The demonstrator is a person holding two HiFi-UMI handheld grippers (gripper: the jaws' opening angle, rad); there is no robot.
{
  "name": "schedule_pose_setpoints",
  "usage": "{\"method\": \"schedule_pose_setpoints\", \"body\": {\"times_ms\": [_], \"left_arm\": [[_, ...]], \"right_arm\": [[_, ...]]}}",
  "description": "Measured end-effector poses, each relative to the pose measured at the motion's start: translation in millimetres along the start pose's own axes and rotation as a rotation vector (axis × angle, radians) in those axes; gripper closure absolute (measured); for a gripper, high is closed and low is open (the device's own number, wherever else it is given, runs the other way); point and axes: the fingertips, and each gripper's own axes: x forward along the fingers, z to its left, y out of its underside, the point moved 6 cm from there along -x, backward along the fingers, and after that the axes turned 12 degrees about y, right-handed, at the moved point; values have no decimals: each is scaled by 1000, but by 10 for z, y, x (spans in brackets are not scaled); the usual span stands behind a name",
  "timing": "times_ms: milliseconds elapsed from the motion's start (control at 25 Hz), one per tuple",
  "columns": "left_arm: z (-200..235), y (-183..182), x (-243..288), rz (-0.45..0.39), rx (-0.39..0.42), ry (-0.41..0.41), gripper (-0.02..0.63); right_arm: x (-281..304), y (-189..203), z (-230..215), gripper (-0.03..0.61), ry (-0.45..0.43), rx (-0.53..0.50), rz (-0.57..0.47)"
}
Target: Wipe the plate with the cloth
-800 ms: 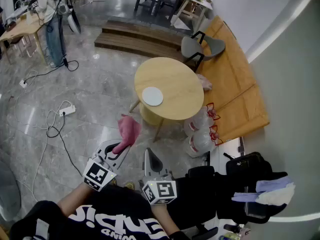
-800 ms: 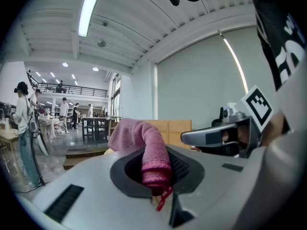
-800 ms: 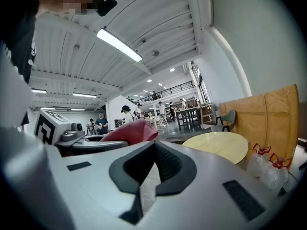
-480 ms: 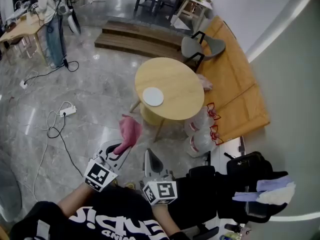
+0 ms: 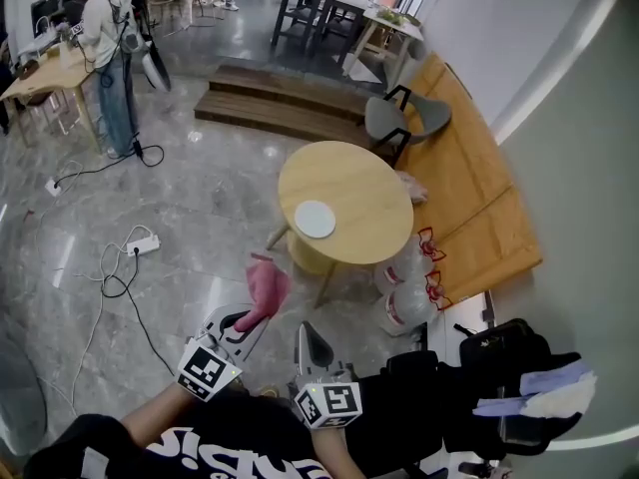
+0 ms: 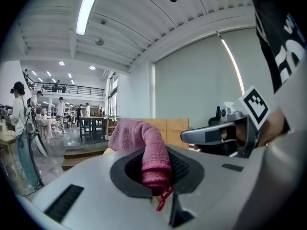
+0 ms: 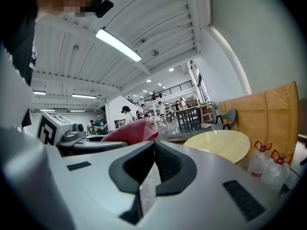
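Observation:
A small white plate [image 5: 316, 219] lies on the round wooden table [image 5: 359, 183], well ahead of both grippers. My left gripper [image 5: 249, 324] is shut on a pink cloth [image 5: 266, 287], which sticks up out of its jaws; the left gripper view has the cloth [image 6: 145, 147] pinched between the pads. My right gripper [image 5: 311, 340] is held beside it, below the table in the head view, jaws together and empty. In the right gripper view the table [image 7: 218, 143] lies ahead to the right and the cloth [image 7: 132, 131] shows at left.
Two plastic bottles [image 5: 407, 285] with red caps stand on the floor by the table's near side. A grey chair [image 5: 404, 116] and a wooden bench [image 5: 469, 178] lie beyond. Cables and a power strip [image 5: 140, 243] trail on the floor at left. A person [image 5: 110, 48] stands far left.
The whole view has shifted slightly: table and plate sit a little lower and to the right in the head view. Both grippers keep their pose, with the cloth still held.

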Motion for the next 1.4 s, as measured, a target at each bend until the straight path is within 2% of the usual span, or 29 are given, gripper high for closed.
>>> {"method": "schedule_pose_setpoints", "body": {"times_ms": [280,600,1000,1400], "left_arm": [[124,98,-119,20,9,27,566],[365,132,-163,25,12,25,566],[686,143,116,27,16,16,566],[1008,130,625,31,-12,22,566]], "right_arm": [[-28,182,29,557,49,24,23],[142,181,-12,557,90,34,22],[551,140,-199,557,81,44,20],[1022,46,-532,557,71,53,51]]}}
